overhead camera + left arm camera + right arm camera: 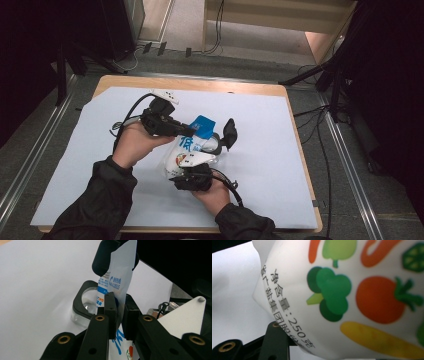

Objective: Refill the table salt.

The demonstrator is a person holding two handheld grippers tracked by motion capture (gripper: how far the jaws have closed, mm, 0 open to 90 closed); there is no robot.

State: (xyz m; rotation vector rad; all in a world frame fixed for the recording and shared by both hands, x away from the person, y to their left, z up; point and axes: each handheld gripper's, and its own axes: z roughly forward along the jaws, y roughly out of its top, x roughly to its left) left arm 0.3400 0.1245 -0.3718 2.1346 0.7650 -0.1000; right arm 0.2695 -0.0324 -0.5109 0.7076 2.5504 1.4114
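1. High view: both hands meet over the middle of the white sheet (280, 150) that covers the table. The left gripper (186, 129) and the right gripper (192, 176), which is nearer, share a white printed bag (186, 150) with a blue top corner. A glass jar (216, 142) with a black hinged lid stands just right of the bag. Judged step: the bag is steadied from both ends, probably to open it or tip it into the jar. The next move calls for a firm pinch on the top edge and the mouth brought over the jar.

2. Left gripper view: the jaws stand narrow, pinching the bag's thin upper edge (117, 287). Blue writing runs along it: Chinese characters, digits too small to be sure of, and the letters "ING". The jar (85, 305) sits beyond, at the left.

3. Right gripper view: the bag's body (342, 297) presses close, with the jaws clamped about half-wide on its bulk. Printed vegetables show, among them broccoli and a tomato. Black text reads "净含量: 250克", meaning net content 250 grams.
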